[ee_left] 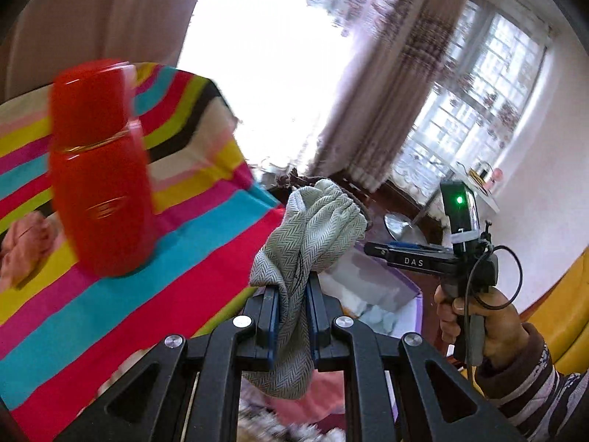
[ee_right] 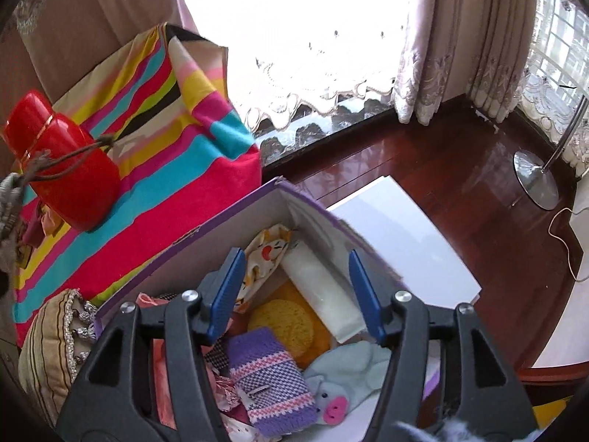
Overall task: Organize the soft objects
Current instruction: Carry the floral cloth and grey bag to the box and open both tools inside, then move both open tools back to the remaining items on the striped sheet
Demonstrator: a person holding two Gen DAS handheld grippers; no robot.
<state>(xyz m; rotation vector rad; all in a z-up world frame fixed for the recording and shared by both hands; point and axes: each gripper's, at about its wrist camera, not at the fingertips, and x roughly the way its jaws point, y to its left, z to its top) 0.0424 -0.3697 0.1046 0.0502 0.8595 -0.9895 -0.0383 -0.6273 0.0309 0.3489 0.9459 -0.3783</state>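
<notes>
The grey herringbone pouch (ee_left: 313, 232) looks light and very soft; it folds and hangs, so I think it is best taken at its middle, where the cloth bunches, not by the brown drawstring (ee_left: 291, 180) at its top. The left gripper (ee_left: 291, 316) is closed tight on exactly this bunched part and holds the pouch in the air, beside the striped cloth (ee_left: 206, 243) and the red bottle (ee_left: 99, 169). The right gripper (ee_right: 296, 294) hangs over the purple box (ee_right: 235, 221), its blue pads (ee_right: 226, 291) wide apart, holding and touching nothing. Inside lie a knitted purple piece (ee_right: 268, 375) and a pig toy (ee_right: 349, 379).
</notes>
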